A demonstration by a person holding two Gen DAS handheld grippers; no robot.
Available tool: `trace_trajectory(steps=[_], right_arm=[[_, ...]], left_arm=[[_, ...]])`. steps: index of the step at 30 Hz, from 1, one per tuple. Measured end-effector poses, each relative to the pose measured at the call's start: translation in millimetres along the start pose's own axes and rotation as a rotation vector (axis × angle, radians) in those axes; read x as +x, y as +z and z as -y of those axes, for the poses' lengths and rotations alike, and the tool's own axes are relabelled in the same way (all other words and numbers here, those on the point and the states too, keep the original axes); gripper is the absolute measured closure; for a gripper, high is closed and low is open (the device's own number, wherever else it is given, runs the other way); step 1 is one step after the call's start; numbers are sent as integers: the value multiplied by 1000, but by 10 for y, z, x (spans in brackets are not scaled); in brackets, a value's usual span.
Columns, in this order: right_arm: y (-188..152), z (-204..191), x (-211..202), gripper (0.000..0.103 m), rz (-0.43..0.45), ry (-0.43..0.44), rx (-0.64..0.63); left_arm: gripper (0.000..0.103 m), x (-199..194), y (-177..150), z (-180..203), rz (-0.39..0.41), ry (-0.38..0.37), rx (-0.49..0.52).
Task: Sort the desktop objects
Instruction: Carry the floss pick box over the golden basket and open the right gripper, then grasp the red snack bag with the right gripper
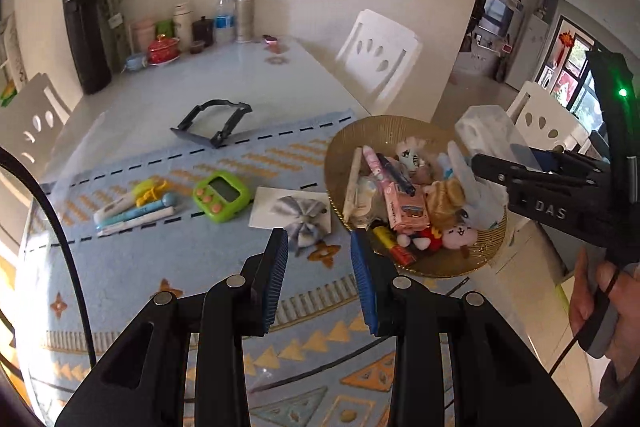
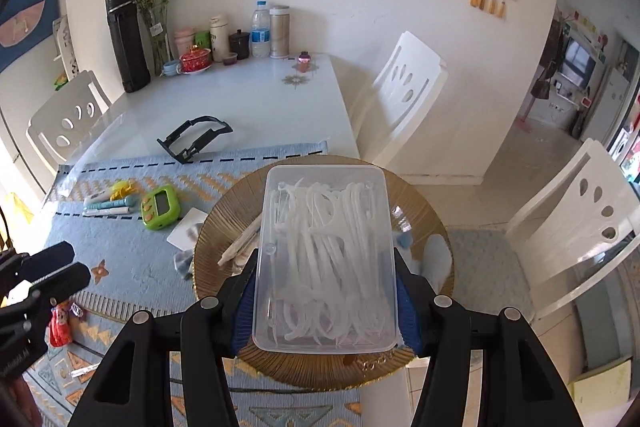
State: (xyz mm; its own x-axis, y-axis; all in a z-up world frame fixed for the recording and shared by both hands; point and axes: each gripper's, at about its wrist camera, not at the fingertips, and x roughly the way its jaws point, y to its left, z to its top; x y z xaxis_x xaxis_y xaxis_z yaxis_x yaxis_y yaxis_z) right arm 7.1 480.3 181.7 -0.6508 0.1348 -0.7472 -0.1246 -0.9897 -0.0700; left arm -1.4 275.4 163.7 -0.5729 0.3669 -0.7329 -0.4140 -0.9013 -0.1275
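Observation:
My right gripper (image 2: 326,291) is shut on a clear plastic box of white floss picks (image 2: 326,259) and holds it above the gold bowl (image 2: 224,223). In the left wrist view the same box (image 1: 492,135) hangs over the bowl (image 1: 340,147), which holds plush toys, pens and a pink carton (image 1: 406,211). My left gripper (image 1: 320,267) is open and empty, low over the blue mat, just left of the bowl. A grey bow on a white card (image 1: 298,217) lies ahead of it. A green timer (image 1: 220,195) and pens (image 1: 136,213) lie further left.
A black folding stand (image 1: 214,123) sits beyond the mat. Bottles, jars, a red pot (image 1: 162,49) and a tall black flask (image 1: 86,35) stand at the table's far end. White chairs (image 1: 378,55) stand around the table. A small red toy (image 2: 60,327) lies on the mat.

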Motion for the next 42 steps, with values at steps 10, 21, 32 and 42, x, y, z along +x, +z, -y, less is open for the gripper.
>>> trace_trajectory(steps=[10, 21, 32, 42], right_arm=[[58, 82, 426, 46, -55, 7, 21], [69, 151, 514, 27, -94, 24, 87], [-47, -164, 121, 26, -67, 51, 95], [-144, -927, -51, 26, -82, 161, 50]], left_arm=[[73, 277, 21, -34, -70, 81, -25], [66, 352, -55, -232, -109, 101, -54], [66, 193, -418, -606, -150, 105, -90], [66, -216, -1084, -1509, -189, 183, -245]])
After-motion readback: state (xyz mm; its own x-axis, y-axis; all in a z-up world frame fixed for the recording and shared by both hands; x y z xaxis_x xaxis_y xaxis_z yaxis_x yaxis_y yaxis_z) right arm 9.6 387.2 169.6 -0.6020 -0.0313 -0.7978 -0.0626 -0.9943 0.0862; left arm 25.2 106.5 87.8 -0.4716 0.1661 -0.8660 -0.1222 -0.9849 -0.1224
